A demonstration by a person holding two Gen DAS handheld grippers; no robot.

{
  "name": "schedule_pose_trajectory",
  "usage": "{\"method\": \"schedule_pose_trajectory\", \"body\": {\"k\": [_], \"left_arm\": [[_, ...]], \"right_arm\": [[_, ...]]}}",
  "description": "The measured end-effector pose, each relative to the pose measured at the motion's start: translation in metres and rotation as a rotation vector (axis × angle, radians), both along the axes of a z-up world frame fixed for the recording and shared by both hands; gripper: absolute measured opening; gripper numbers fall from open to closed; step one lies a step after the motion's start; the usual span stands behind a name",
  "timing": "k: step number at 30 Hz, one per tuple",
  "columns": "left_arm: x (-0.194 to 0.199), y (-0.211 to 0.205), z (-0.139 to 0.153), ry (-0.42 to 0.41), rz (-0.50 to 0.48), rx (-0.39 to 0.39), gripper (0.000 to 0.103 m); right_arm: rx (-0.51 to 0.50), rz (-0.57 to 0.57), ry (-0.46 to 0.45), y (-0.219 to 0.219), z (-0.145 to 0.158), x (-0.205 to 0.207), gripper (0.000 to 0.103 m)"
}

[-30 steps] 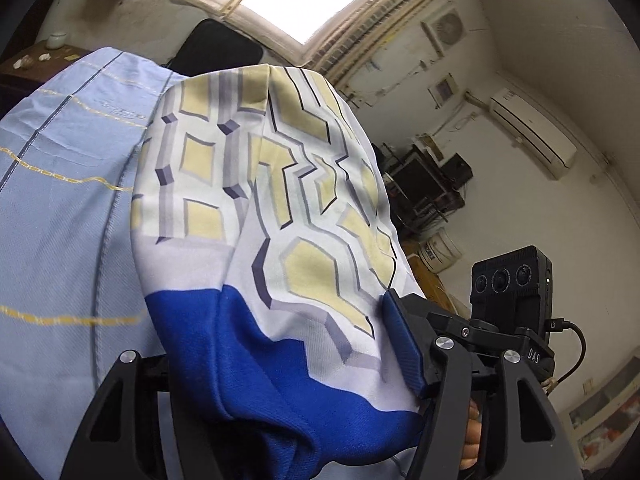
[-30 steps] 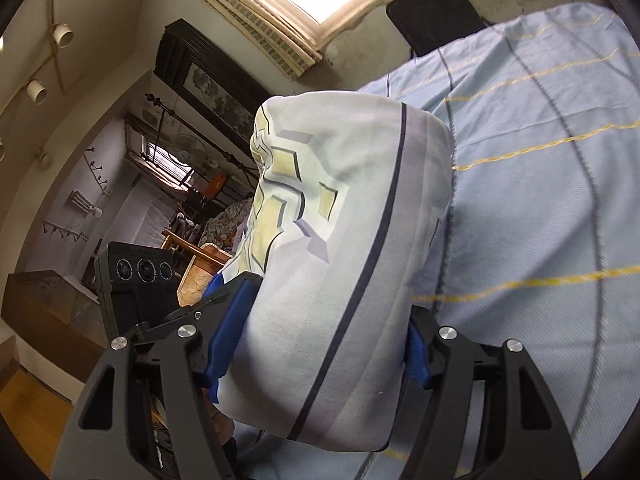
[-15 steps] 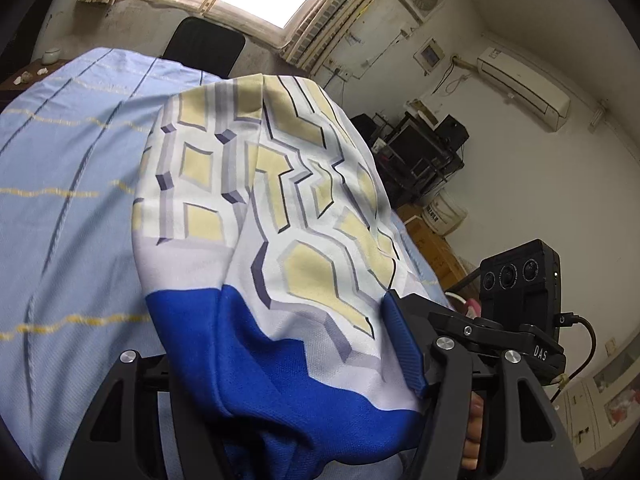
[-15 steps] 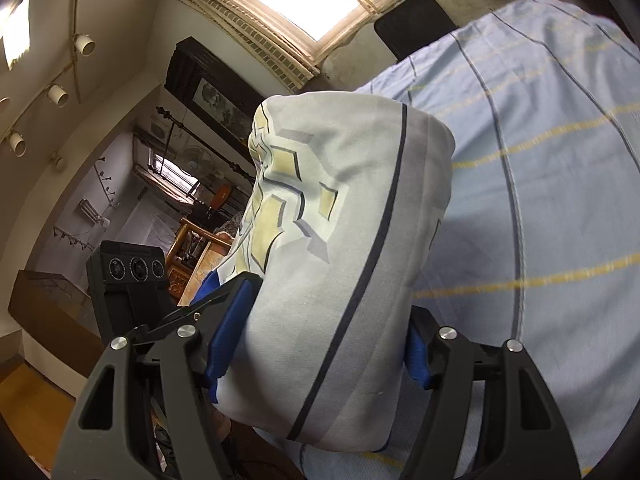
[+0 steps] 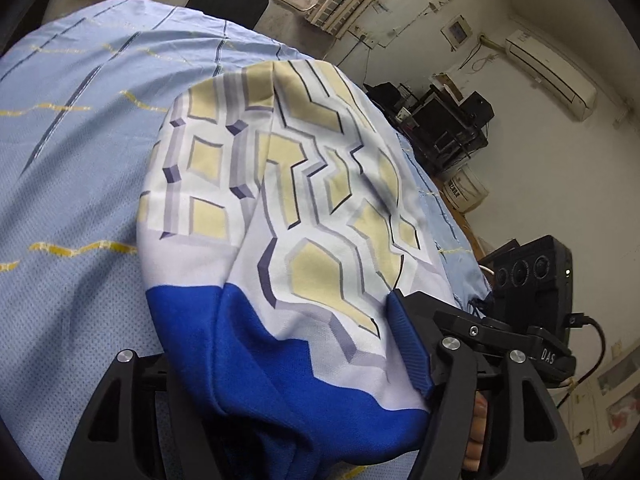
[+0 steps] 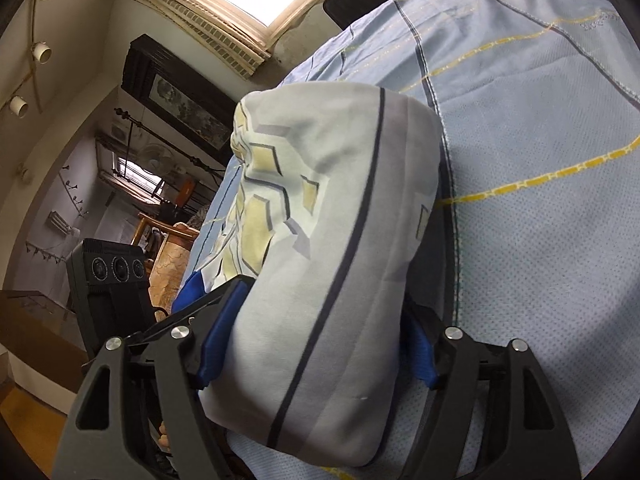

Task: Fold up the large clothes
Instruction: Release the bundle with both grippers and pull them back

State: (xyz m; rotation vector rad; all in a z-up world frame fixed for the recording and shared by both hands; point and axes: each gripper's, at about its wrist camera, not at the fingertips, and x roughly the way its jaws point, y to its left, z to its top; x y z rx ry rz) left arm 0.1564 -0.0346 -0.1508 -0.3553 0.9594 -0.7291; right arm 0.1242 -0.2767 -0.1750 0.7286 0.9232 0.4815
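Observation:
The garment (image 5: 288,216) is white with a yellow and grey geometric print and a royal blue band. It drapes forward over my left gripper (image 5: 280,364), which is shut on it at the blue band. In the right wrist view the same garment (image 6: 340,264) shows a pale grey part with a dark stripe. My right gripper (image 6: 316,332) is shut on that part, with blue pads (image 6: 218,332) pressed against the cloth. Both grippers hold the garment just above the bed sheet (image 5: 72,184). The fingertips are hidden by cloth.
The light blue sheet (image 6: 540,168) with yellow and navy lines covers the bed. A dark chair back (image 5: 228,0) stands at the far end. Black shelving (image 5: 448,124) and a bucket (image 5: 464,192) stand right of the bed; wooden furniture (image 6: 168,248) stands left.
Both grippers have tilted down toward the bed with the garment still held. More sheet and less ceiling show in each view. The grip on the cloth is unchanged.

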Motion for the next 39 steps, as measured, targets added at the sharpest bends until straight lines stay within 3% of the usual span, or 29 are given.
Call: {"method": "schedule_pose_trajectory", "body": {"k": [2,5,9,10,13,16,20,25,30,35,39], "left_arm": [[-0.004,0.002,0.002,-0.005,0.012,0.011,0.072],[-0.021,0.005,0.024,-0.083,0.069,0.092,0.074],[-0.054,0.009,0.06,-0.232,0.183,0.228,0.073],[-0.064,0.009,0.07,-0.267,0.209,0.249,0.078],[-0.096,0.008,0.099,-0.375,0.279,0.29,0.09],[-0.135,0.003,0.126,-0.509,0.316,0.344,0.098],[-0.185,0.001,0.148,-0.621,0.366,0.375,0.099],[-0.221,0.002,0.157,-0.684,0.44,0.425,0.099],[-0.235,-0.002,0.16,-0.708,0.479,0.443,0.099],[-0.229,-0.004,0.154,-0.701,0.482,0.465,0.099],[-0.214,-0.004,0.141,-0.65,0.481,0.481,0.099]], "right_arm": [[0.004,0.005,-0.005,-0.001,-0.004,-0.001,0.073],[-0.019,-0.013,-0.022,-0.002,0.006,-0.007,0.074],[-0.163,-0.096,-0.127,-0.003,0.048,-0.024,0.073],[-0.199,-0.115,-0.157,-0.002,0.06,-0.031,0.073],[-0.296,-0.17,-0.258,0.003,0.097,-0.058,0.074],[-0.357,-0.194,-0.372,0.015,0.128,-0.092,0.086],[-0.415,-0.206,-0.453,0.032,0.154,-0.129,0.088],[-0.424,-0.268,-0.483,0.03,0.165,-0.17,0.091],[-0.529,-0.295,-0.507,0.035,0.165,-0.204,0.096],[-0.58,-0.272,-0.514,0.042,0.159,-0.205,0.097],[-0.575,-0.248,-0.487,0.045,0.15,-0.195,0.097]]}}
